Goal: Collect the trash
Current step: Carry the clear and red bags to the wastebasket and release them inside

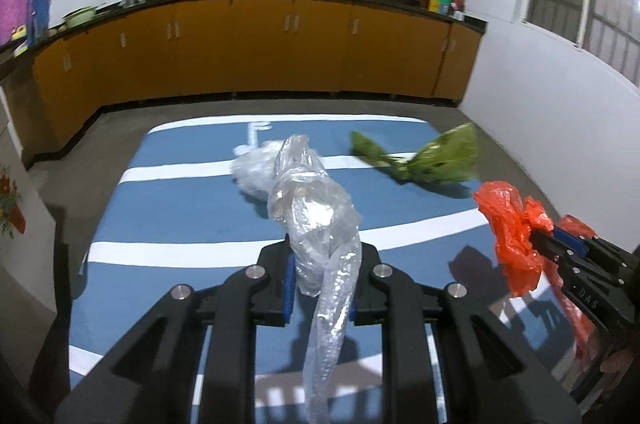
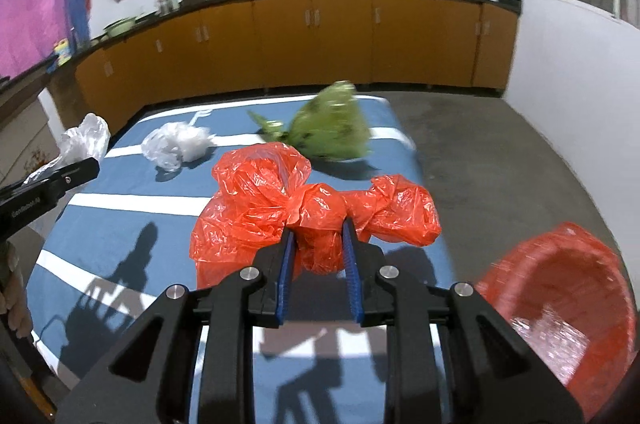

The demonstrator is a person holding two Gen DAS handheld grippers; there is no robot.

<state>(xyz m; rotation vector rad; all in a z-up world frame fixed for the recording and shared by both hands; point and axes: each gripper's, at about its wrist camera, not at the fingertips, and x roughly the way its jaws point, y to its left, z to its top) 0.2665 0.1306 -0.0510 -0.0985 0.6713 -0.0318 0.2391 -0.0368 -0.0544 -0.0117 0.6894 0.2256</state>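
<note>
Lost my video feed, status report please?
Left gripper shut on clear bag. Right gripper shut on red bag. White bag, green bag still on mat. Red basket lower right, unobstructed.

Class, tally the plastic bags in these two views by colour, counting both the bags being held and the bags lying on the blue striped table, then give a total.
Clear or white bags: 2, one held, one on the table
Orange-red bag: 1, held
Green bag: 1, on the table
Total: 4
</note>
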